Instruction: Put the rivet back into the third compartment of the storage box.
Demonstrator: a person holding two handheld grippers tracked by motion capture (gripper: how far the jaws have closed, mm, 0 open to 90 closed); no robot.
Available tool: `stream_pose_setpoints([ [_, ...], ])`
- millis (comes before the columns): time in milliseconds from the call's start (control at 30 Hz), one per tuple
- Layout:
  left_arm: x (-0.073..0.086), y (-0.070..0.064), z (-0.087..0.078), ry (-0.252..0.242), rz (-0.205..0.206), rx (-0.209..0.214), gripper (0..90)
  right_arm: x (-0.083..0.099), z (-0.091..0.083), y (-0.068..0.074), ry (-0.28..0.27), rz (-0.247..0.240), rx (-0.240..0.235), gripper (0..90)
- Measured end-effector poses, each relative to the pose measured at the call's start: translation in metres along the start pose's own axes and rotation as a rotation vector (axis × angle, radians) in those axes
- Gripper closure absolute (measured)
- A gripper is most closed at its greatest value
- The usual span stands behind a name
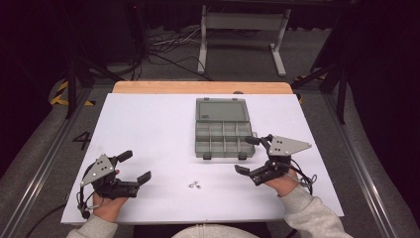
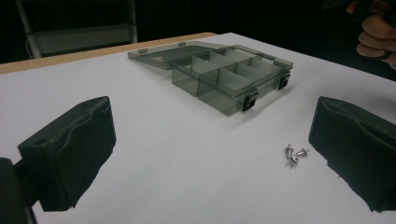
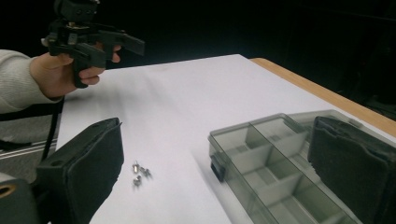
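— Both hands sit at the near edge of the white tabletop (image 1: 148,124): the left gripper (image 1: 132,168) and the right gripper (image 1: 251,154), each with its black jaws spread wide and nothing between them. Why so open?

— Probably readiness. Neither touches anything; they rest on either side of the little cluster of small silver metal screws (image 1: 194,185), which lies loose on the sheet nearer the person than the grey translucent plastic compartment box (image 1: 224,141).

— So the screws are the thing to pick?

— I'd judge so. From the left gripper view they lie just beside the jaw nearer the box (image 2: 295,154); in the right gripper view they sit on the side away from it (image 3: 139,173).

— And the box?

— Beyond the screws, its lid (image 1: 221,110) folded flat back away from the person, so every compartment is open from above. They look empty, ready to receive.

— Beyond the box?

— A strip of bare wooden table edge (image 1: 198,88).
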State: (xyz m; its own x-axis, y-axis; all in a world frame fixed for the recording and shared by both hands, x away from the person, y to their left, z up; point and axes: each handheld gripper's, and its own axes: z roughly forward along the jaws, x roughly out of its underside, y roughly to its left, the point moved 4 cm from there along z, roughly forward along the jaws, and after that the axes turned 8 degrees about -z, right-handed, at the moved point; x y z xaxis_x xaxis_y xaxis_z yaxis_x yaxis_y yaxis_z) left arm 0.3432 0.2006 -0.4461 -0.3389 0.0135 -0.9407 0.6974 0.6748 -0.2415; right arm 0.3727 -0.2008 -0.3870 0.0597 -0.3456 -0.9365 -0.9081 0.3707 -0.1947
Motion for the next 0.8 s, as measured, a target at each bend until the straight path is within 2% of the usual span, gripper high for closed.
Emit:
stream_pose_setpoints([
  [167, 0.0, 0.001, -0.001, -0.004, 0.003, -0.002, 1.3, -0.018, 0.02, 0.003, 0.031, -0.023, -0.054, 4.1],
  [300, 0.0, 0.001, -0.002, -0.007, 0.0, -0.004, 1.3, -0.028, 0.038, 0.006, 0.091, -0.037, -0.095, 4.3],
  [400, 0.0, 0.002, -0.003, -0.008, 0.003, -0.007, 1.3, -0.035, 0.052, 0.008, 0.148, -0.067, -0.117, 5.6],
  [467, 0.0, 0.002, -0.004, -0.008, 0.005, -0.008, 1.3, -0.04, 0.063, 0.01, 0.211, -0.104, -0.147, 6.8],
  [600, 0.0, 0.002, -0.004, -0.009, -0.005, -0.004, 1.3, -0.046, 0.078, 0.013, 0.316, -0.13, -0.19, 8.2],
  [733, 0.0, 0.002, -0.004, -0.01, -0.005, -0.002, 1.3, -0.049, 0.09, 0.017, 0.418, -0.172, -0.203, 11.8],
  [800, 0.0, 0.002, -0.003, -0.009, 0.0, -0.004, 1.3, -0.051, 0.096, 0.019, 0.481, -0.174, -0.217, 14.1],
])
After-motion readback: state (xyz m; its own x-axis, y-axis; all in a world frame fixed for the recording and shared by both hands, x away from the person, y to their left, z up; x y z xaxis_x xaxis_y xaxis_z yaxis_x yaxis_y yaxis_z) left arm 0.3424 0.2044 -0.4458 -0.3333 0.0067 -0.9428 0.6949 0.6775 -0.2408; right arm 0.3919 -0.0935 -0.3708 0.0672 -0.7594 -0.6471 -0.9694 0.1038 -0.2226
